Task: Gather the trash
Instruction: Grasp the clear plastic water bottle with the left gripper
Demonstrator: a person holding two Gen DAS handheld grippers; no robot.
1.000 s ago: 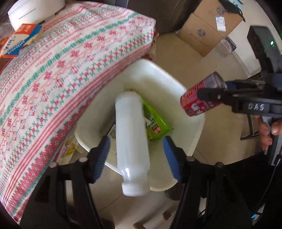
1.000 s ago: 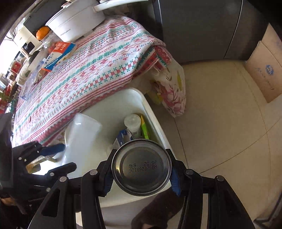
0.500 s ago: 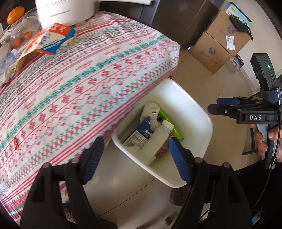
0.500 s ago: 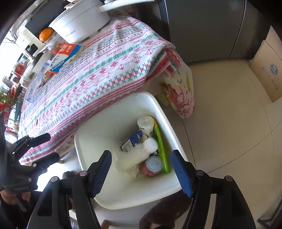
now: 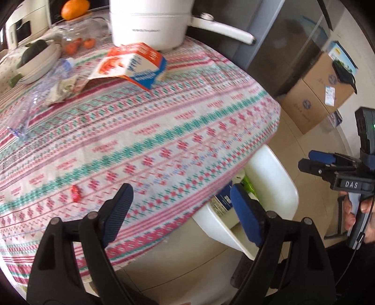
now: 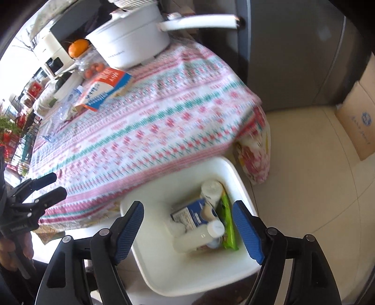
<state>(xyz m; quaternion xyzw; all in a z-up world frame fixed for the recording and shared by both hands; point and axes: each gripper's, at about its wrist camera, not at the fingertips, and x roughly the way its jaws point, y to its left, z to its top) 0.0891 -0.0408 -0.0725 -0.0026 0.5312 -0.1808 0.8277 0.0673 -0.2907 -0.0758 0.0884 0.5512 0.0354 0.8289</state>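
A white bin (image 6: 236, 173) stands on the floor beside the table. It holds a white bottle (image 6: 196, 237), a blue carton (image 6: 192, 213), a green wrapper (image 6: 227, 220) and a second white bottle (image 6: 211, 190). My right gripper (image 6: 187, 225) hangs above the bin, jaws opening, nothing between them. My left gripper (image 5: 182, 206) is over the table's edge, jaws opening and empty too. On the patterned tablecloth (image 5: 164, 131) lie an orange and blue carton (image 5: 133, 65), a small red wrapper (image 5: 76, 193) and a clear plastic bag (image 5: 35, 93).
A white pot (image 5: 150, 21) with a long handle stands at the table's far end, near bowls and fruit. Cardboard boxes (image 5: 314, 98) sit on the tiled floor to the right. A floral bag (image 6: 255, 159) hangs off the table's corner near the bin.
The left gripper let go of the white bottle and the right of the red can; both dropped into the bin. Both grippers rose, and the left swung over the table.
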